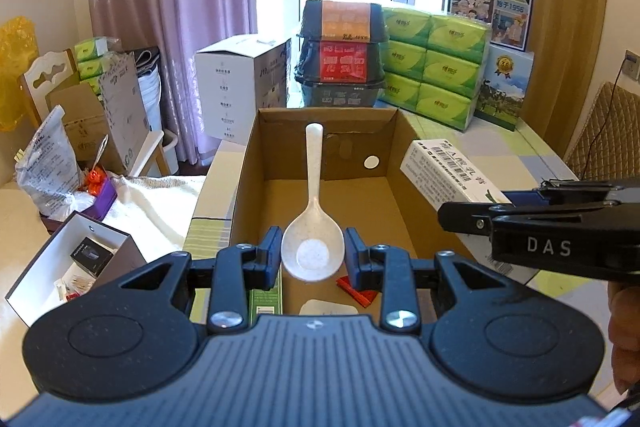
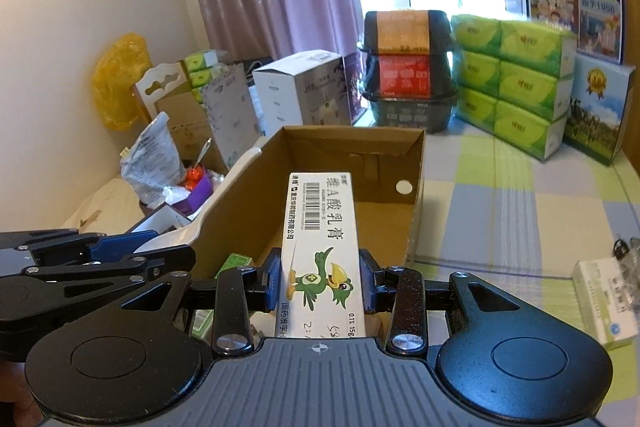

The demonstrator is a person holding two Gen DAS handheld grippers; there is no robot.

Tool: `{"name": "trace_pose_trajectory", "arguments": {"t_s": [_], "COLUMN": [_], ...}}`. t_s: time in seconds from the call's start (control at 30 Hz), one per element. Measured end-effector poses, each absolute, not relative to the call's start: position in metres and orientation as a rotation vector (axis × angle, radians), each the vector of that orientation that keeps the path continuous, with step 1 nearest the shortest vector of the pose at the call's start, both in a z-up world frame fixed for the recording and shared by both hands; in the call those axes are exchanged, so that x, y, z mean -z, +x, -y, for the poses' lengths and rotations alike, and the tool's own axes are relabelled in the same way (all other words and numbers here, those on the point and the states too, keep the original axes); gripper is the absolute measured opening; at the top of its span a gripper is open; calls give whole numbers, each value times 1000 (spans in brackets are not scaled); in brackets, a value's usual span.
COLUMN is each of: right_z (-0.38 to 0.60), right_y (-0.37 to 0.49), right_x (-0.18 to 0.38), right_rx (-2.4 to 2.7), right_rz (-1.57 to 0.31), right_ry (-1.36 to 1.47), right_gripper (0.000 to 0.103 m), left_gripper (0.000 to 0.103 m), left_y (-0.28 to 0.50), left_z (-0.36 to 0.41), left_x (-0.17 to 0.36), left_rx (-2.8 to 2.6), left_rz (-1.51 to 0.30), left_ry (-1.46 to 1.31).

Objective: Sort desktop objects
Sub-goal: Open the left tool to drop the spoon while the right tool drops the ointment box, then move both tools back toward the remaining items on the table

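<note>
A white plastic spoon [image 1: 312,227] was held in the left gripper [image 1: 312,255], its bowl pinched between the two pads and its handle pointed away, out over the open cardboard box [image 1: 316,163]. The grip on the bowl rather than the thin handle was probably chosen because the wider part gave the pads more to bear on. A white ointment carton [image 2: 320,251] with a green bird printed on it was clamped lengthwise in the right gripper [image 2: 322,281], the jaws closed narrowly on its long sides, and it too was carried above the box's near edge. In the left wrist view the same carton [image 1: 448,171] was seen jutting in over the box's right wall, so both items were judged to be brought to the box together for dropping in.

A green packet [image 2: 234,265] and a red item [image 1: 358,293] were already lying on the box floor near its front end, which suggested the sorting was partly done. A further small white box [image 2: 604,303] was left on the checked tablecloth [image 2: 520,211] to the right, well apart from the cardboard box, and was judged to be awaiting collection
</note>
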State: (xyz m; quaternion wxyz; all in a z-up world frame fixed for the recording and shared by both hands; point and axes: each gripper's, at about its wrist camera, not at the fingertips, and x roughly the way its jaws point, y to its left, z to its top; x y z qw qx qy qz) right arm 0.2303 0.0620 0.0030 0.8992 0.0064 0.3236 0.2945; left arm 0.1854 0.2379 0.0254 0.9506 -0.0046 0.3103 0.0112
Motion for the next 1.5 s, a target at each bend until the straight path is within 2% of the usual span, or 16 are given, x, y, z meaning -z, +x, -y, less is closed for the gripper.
{"name": "trace_pose_trajectory", "arguments": {"t_s": [0.43, 0.47, 0.53, 0.67, 0.73, 0.9, 0.97, 1.2, 1.27, 1.33, 1.43, 1.5], "right_z": [-65, -65, -62, -51, -42, -17, -8, 18, 24, 31, 43, 52], "right_y": [255, 256, 255, 248, 243, 224, 216, 183, 176, 169, 160, 154], "right_x": [24, 24, 23, 14, 8, -5, -10, -24, -26, -27, -29, -30], "right_rx": [-638, -654, -657, -638, -629, -591, -581, -574, -572, -570, -559, -550], "right_rz": [-714, -714, -697, -674, -662, -638, -634, -613, -612, -613, -609, -606], "right_ry": [75, 80, 89, 109, 112, 114, 117, 109, 110, 113, 112, 113], "right_gripper": [37, 38, 60, 64, 68, 76, 78, 83, 85, 87, 90, 94], "left_gripper": [28, 28, 28, 28, 32, 34, 43, 57, 66, 69, 83, 85], "left_y": [207, 207, 203, 194, 189, 172, 165, 141, 135, 128, 120, 116], "left_z": [-253, -255, -257, -257, -255, -246, -241, -220, -214, -207, -197, -189], "left_x": [0, 0, 0, -4, -8, -20, -25, -39, -42, -46, -50, -53], "left_rx": [-31, -34, -40, -49, -61, -61, -60, -65, -67, -65, -60, -51], "left_rz": [-667, -668, -668, -660, -664, -654, -647, -635, -630, -624, -613, -608], "left_ry": [-75, -80, -89, -98, -107, -127, -135, -140, -136, -128, -119, -112]}}
